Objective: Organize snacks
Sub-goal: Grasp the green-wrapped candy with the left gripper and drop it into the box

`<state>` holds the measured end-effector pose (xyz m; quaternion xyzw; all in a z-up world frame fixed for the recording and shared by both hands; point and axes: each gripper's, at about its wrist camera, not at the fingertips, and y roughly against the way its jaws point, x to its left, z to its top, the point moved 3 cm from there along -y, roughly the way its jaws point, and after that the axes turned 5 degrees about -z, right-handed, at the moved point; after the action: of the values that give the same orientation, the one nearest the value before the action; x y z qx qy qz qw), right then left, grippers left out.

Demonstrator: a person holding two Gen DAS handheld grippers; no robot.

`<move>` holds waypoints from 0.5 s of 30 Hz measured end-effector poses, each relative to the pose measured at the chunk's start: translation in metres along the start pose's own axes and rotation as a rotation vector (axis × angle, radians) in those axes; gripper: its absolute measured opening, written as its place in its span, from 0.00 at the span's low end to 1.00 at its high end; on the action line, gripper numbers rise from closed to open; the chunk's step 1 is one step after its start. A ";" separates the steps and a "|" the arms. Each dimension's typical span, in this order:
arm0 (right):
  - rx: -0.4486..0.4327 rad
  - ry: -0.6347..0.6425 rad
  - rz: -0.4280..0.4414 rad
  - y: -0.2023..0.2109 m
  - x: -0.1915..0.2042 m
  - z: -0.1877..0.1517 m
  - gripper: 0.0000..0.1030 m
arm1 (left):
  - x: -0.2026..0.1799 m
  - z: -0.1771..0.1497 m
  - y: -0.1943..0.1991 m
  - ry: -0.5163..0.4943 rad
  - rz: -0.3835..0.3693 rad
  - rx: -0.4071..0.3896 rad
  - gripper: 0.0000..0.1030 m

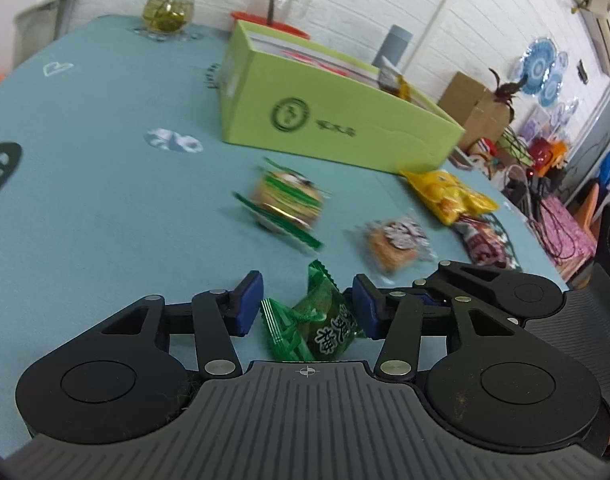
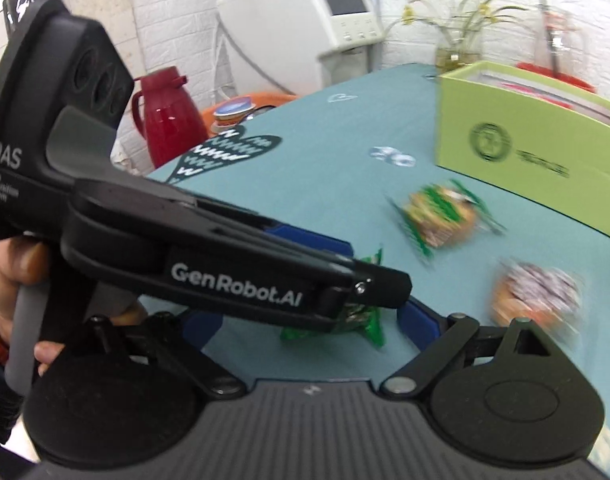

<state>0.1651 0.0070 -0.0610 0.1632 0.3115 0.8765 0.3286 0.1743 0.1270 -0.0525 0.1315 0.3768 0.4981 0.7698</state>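
Right now your left gripper [image 1: 307, 312] is low over the teal tabletop [image 1: 105, 208] with a green-wrapped candy [image 1: 321, 328] between its blue pads [image 1: 247, 306]; the pad on the right looks to touch the wrapper, while a sliver of cloth shows beside the other, so you have the candy bracketed, not yet pinched. No earlier view is here to compare. Your right gripper [image 2: 317, 316] stands wide apart (its fingers sit either side of the same candy [image 2: 369, 320], with the left tool crossing over them). Further in from the near edge lie a green-striped round snack [image 1: 287, 200] and a clear-wrapped biscuit [image 1: 393, 246], with a yellow packet [image 1: 449, 196] and a reddish packet [image 1: 485, 244] toward the table's right edge. The lime-green box [image 1: 337, 120] stands open behind them, toward the far edge.
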 end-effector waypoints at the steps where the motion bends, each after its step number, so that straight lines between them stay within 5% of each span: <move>1: -0.006 -0.005 -0.016 0.008 -0.006 -0.005 0.90 | -0.007 -0.003 -0.003 0.005 -0.014 0.004 0.30; 5: -0.015 -0.029 -0.082 0.038 -0.028 -0.023 0.90 | -0.041 -0.010 -0.022 0.013 -0.075 0.025 0.30; 10: -0.039 -0.065 -0.174 0.064 -0.043 -0.044 0.90 | -0.071 -0.015 -0.034 -0.011 -0.049 0.016 0.38; 15: -0.055 -0.031 -0.132 0.077 -0.040 -0.057 0.90 | -0.065 -0.018 -0.019 0.032 -0.033 -0.012 0.39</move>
<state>0.1295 -0.0902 -0.0566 0.1467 0.2922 0.8586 0.3948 0.1600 0.0581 -0.0467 0.1123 0.3883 0.4897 0.7725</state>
